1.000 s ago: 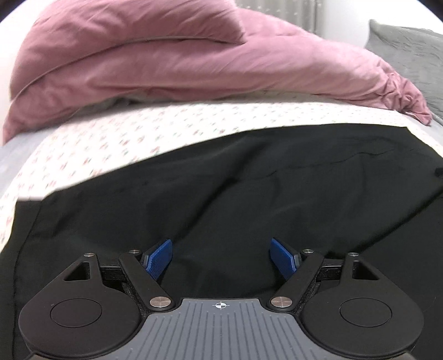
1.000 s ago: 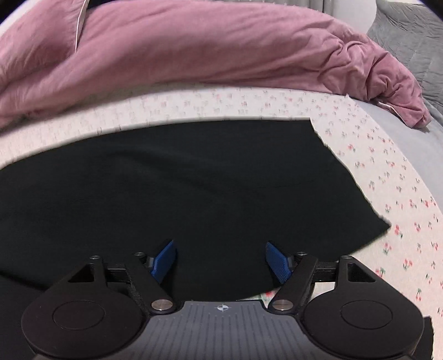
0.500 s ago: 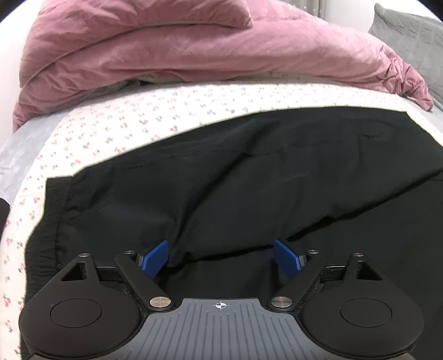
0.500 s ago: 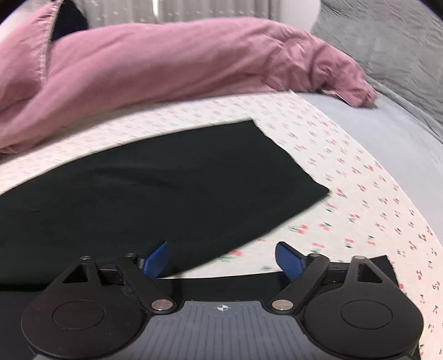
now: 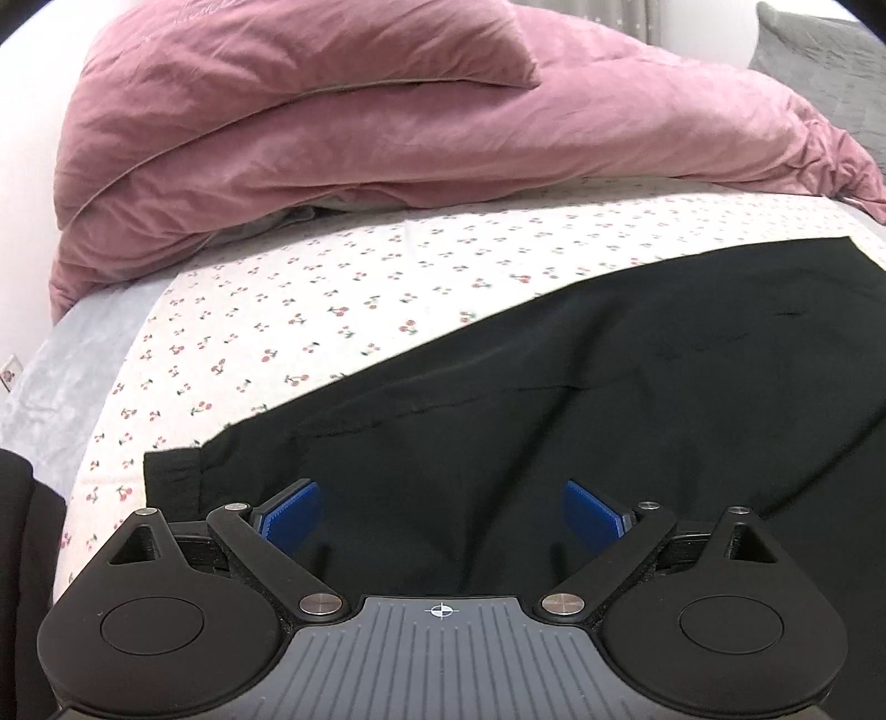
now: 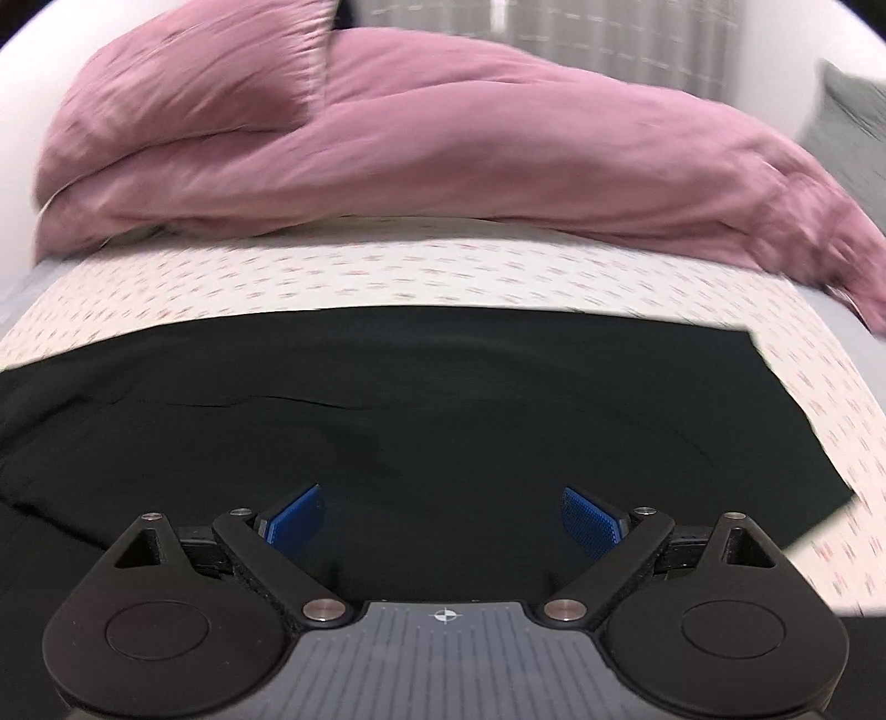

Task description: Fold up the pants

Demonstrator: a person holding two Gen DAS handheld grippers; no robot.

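Black pants [image 5: 554,399] lie flat across a cherry-print sheet [image 5: 310,310] on the bed, folded lengthwise. Their waistband end [image 5: 171,471] shows at the left of the left wrist view. The leg hems [image 6: 803,443] end at the right of the right wrist view. My left gripper [image 5: 443,509] hovers above the waist part, its jaws opening, with nothing pinched between the blue pads [image 5: 293,515]. Over the leg part [image 6: 443,399] hangs my right gripper [image 6: 443,518], jaws also opening, blue pads [image 6: 590,523] wide apart and holding nothing. The right view is motion-blurred.
A bunched pink duvet [image 5: 387,122] with a pink pillow on top lies across the far side of the bed. A grey pillow [image 5: 819,50] sits at the far right. Grey bedding [image 5: 61,382] shows at the left edge, beside a dark shape [image 5: 22,531].
Both grippers have opened wider and drawn back and up from the pants. The right gripper swung sideways over the legs; the waistband end came into the left view.
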